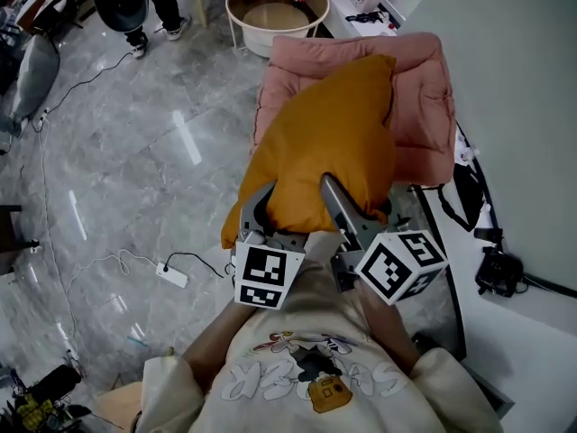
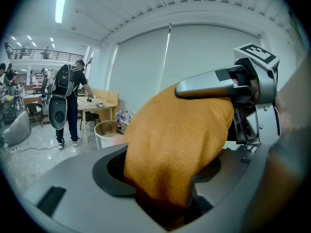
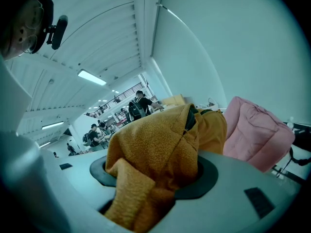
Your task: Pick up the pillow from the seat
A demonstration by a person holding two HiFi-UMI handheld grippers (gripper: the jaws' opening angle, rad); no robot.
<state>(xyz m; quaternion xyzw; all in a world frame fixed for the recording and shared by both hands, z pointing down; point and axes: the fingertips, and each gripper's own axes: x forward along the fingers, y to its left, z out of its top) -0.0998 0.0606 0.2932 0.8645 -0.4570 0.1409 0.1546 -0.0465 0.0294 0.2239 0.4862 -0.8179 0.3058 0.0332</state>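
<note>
1. Pinching the near edge of the orange pillow (image 1: 325,138): left gripper (image 1: 259,204), jaws closed partway with fabric bunched thick between them, so the bite takes cover and filling together.
2. Right gripper (image 1: 341,202), just beside the left: same state, clamped on a folded wad of that same edge. I judge that two bites side by side share the load and keep the pillow from swinging.
3. Pillow: hangs forward from both claws, tilted, its far corner over the pink seat (image 1: 424,97). Whether it touches the seat I cannot tell.
4. Pink seat: beyond the claws, partly hidden by the pillow.
5. Farther out, left of the seat: round basket (image 1: 275,14). Marble floor (image 1: 135,133), with a power strip (image 1: 170,274) lying well left of my left claw.
6. Judgement: lift under way; more height would carry the pillow clear of the seat.
</note>
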